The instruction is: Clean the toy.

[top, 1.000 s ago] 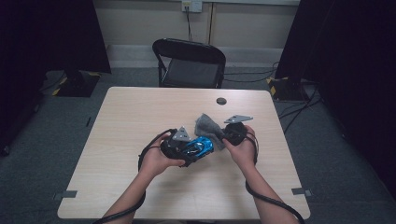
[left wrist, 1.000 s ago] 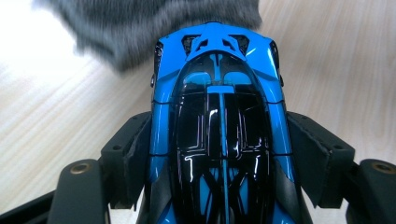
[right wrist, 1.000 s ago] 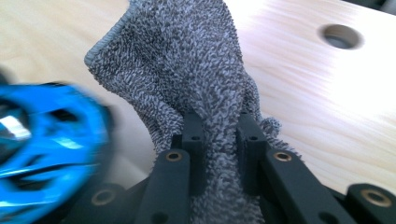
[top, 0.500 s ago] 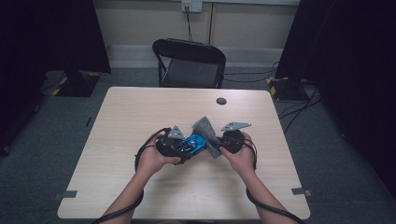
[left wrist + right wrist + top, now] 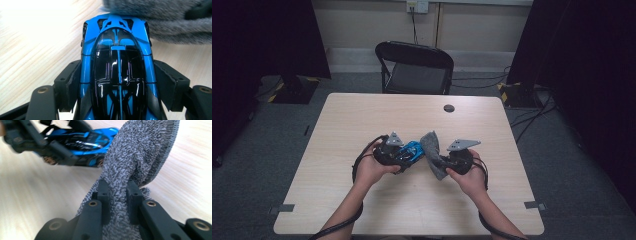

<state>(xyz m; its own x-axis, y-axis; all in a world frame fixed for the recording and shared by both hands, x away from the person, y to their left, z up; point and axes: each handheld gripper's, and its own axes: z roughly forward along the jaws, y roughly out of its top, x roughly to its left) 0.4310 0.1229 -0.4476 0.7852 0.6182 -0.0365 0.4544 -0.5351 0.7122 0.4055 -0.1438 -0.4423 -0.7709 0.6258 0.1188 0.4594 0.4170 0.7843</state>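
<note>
1. Pale wood-grain rectangular table (image 5: 362, 115): the far half is bare apart from a small round dark cap (image 5: 449, 108) near the far edge, well apart from the work. A black folding chair (image 5: 414, 67) stands beyond that edge.
2. Grey fuzzy knitted cloth (image 5: 432, 152): bunched, rising between the two tools, touching the car's end in the left gripper view.
3. Glossy blue and black toy sports car (image 5: 117, 67): centre of table, held off the near edge, with open tabletop on both sides.
4. Left gripper (image 5: 404, 156): jaws clamped on the car's flanks.
5. Right gripper (image 5: 117, 195): jaws pinched tight on the cloth.
</note>
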